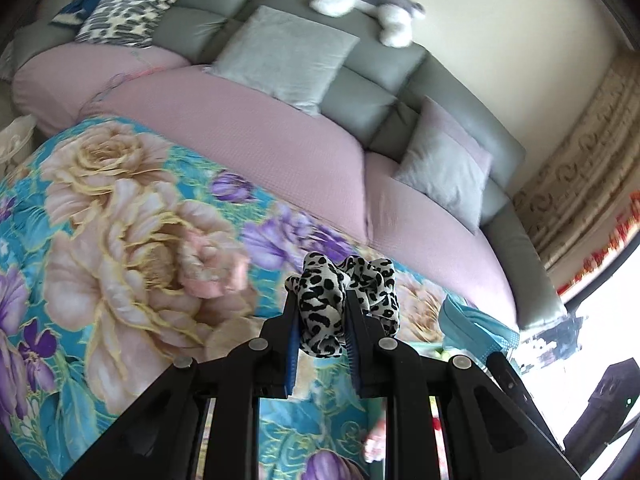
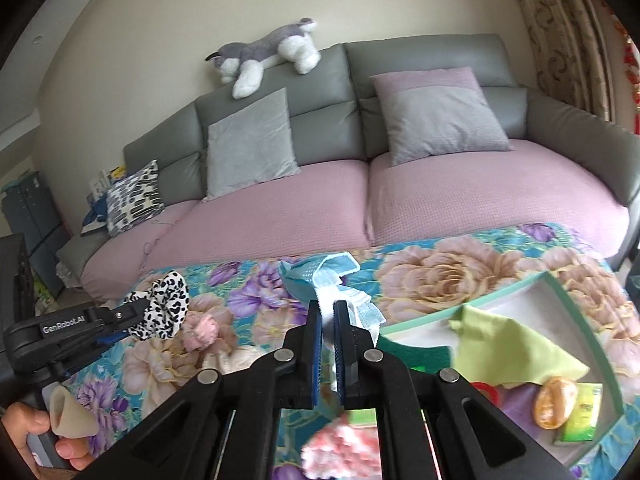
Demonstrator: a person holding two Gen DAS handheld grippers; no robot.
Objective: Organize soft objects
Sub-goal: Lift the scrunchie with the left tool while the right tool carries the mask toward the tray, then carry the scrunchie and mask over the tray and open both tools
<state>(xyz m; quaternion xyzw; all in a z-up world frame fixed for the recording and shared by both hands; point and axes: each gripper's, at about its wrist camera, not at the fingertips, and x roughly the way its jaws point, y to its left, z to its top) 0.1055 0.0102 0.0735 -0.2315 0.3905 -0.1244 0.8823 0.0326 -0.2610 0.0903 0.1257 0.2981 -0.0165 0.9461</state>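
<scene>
My left gripper (image 1: 322, 300) is shut on a black-and-white leopard-print scrunchie (image 1: 320, 320), held up over the floral blanket (image 1: 100, 280). The right wrist view shows that same left gripper (image 2: 134, 314) from the side, with the scrunchie (image 2: 166, 310) bunched at its tips. My right gripper (image 2: 327, 306) is shut on a teal cloth with white lace trim (image 2: 316, 276), which hangs above the blanket (image 2: 432, 268). In the left wrist view the teal cloth (image 1: 476, 330) shows at the right.
A green-rimmed box (image 2: 576, 308) at the right holds a lime cloth (image 2: 512, 348), an orange item and a green packet. Pink fluffy pieces (image 2: 202, 330) lie on the blanket. Behind stands a sofa (image 2: 280, 216) with cushions and a plush dog (image 2: 268, 56). A hand (image 2: 24, 428) holds the left gripper's handle.
</scene>
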